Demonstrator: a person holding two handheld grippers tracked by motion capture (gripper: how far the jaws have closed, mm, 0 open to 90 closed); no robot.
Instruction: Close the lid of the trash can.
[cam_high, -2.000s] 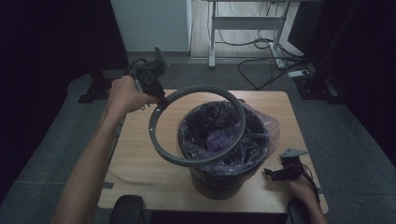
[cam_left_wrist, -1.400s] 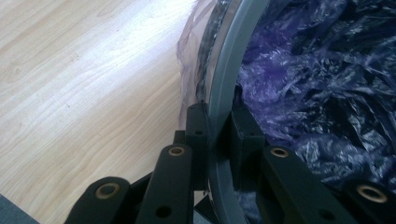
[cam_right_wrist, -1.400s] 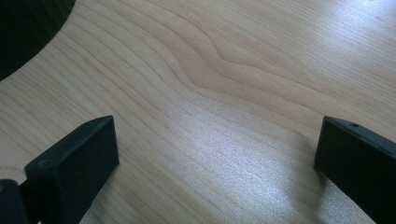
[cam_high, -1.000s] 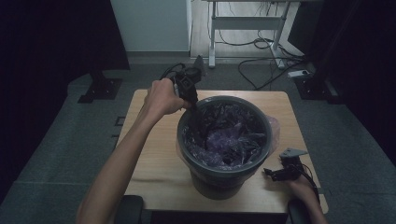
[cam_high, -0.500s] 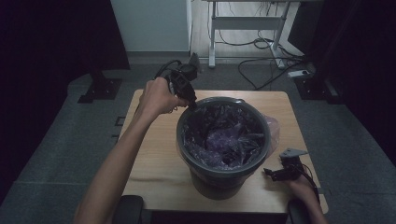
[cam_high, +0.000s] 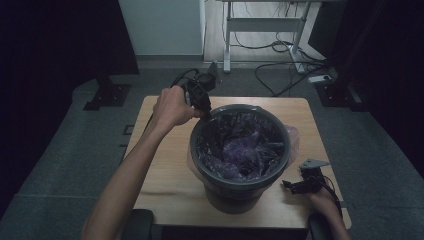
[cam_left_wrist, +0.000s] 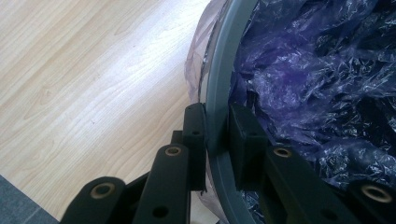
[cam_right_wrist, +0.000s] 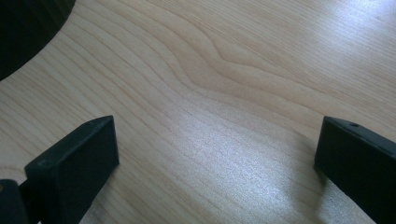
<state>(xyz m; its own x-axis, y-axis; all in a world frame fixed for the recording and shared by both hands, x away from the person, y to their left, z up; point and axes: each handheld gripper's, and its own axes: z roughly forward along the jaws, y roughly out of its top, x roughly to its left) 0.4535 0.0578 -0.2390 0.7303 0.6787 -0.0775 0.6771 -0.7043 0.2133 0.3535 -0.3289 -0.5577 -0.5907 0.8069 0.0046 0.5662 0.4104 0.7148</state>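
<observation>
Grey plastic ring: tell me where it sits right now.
The grey plastic ring sits on top of the dark bin at the table's centre in the high view, over the purple bag, with the left hand-held gripper clamped on its far-left edge.

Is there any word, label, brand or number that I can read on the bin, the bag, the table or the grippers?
None: the bin, its purple bag, the table, the left gripper and the right gripper show no readable text.
</observation>
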